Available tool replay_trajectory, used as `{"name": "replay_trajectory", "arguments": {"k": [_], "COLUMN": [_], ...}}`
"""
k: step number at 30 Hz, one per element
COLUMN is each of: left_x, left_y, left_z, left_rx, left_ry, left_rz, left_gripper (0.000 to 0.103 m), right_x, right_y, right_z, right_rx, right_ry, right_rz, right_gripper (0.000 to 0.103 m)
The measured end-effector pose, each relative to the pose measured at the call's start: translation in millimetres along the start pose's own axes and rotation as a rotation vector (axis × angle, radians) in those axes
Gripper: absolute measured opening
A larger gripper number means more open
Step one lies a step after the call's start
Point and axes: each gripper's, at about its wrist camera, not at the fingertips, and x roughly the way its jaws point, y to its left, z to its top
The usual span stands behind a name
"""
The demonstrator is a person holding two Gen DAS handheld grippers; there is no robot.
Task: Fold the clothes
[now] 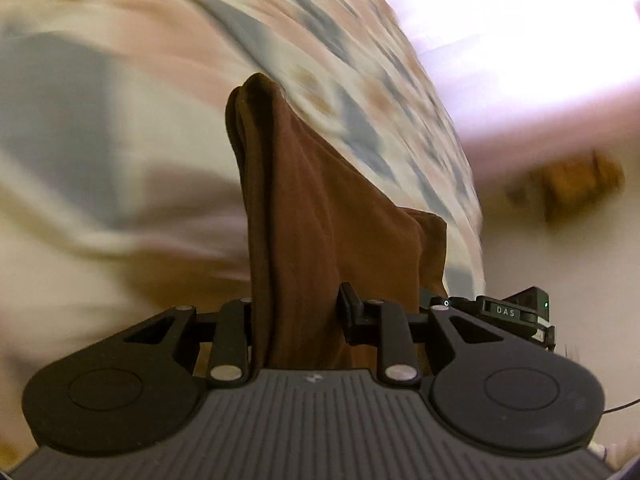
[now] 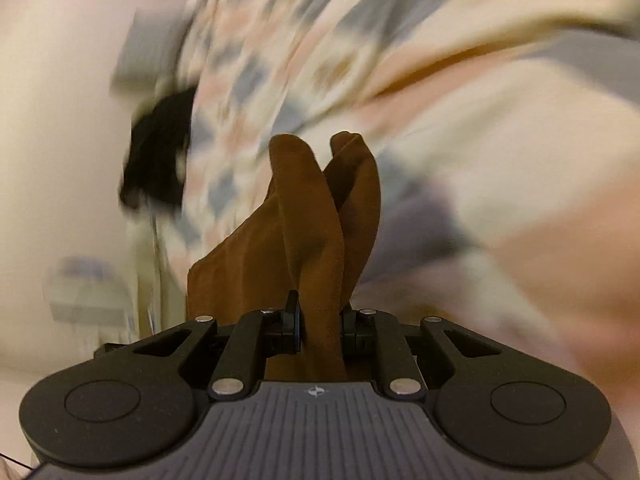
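Observation:
A brown garment point(image 1: 304, 216) is pinched in my left gripper point(image 1: 298, 320), which is shut on it; the cloth rises in folded layers above the jaws. The same brown garment point(image 2: 320, 232) is pinched in my right gripper point(image 2: 320, 322), also shut on it, with two bunched folds sticking up. Both grippers hold the cloth lifted over a patterned bedspread point(image 1: 120, 100) of cream, pink and grey-blue, also in the right wrist view point(image 2: 460, 100). The other gripper's body point(image 1: 516, 312) shows at the right of the left wrist view.
A dark blurred object point(image 2: 160, 152) lies at the bed's left edge. A pale box-like thing point(image 2: 84, 292) sits low left. A brown object point(image 1: 576, 184) lies beyond the bed edge, under bright light point(image 1: 520, 20). The background is motion-blurred.

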Motion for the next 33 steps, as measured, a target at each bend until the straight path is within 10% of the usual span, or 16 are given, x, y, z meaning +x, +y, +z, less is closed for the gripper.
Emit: {"name": "replay_trajectory", "arguments": {"k": [8, 15, 22, 29, 33], "left_x": [161.2, 309.8, 429.3, 521.2, 569.8], "left_y": [-154.9, -296.9, -425.5, -505.9, -506.4], "left_z": [3.7, -97.7, -188.9, -255.2, -276.3], "left_rx": [0.429, 0.753, 1.042, 1.279, 1.345], "left_ry": [0.44, 0.772, 0.954, 1.033, 1.069], "left_rz": [-0.172, -0.283, -0.355, -0.362, -0.31], "left_gripper": [0.023, 0.023, 0.023, 0.023, 0.023], "right_x": [-174.0, -272.7, -310.9, -323.4, -315.0], "right_y": [-69.4, -121.9, -169.4, -233.5, -276.9], "right_z": [-124.2, -256.1, -309.5, -297.6, -276.9], "right_rx": [0.296, 0.61, 0.857, 0.981, 1.042], "right_ry": [-0.583, -1.091, -1.505, -1.719, -1.699], "right_rz": [-0.055, -0.122, -0.055, 0.011, -0.021], "right_gripper": [0.016, 0.016, 0.016, 0.016, 0.019]}}
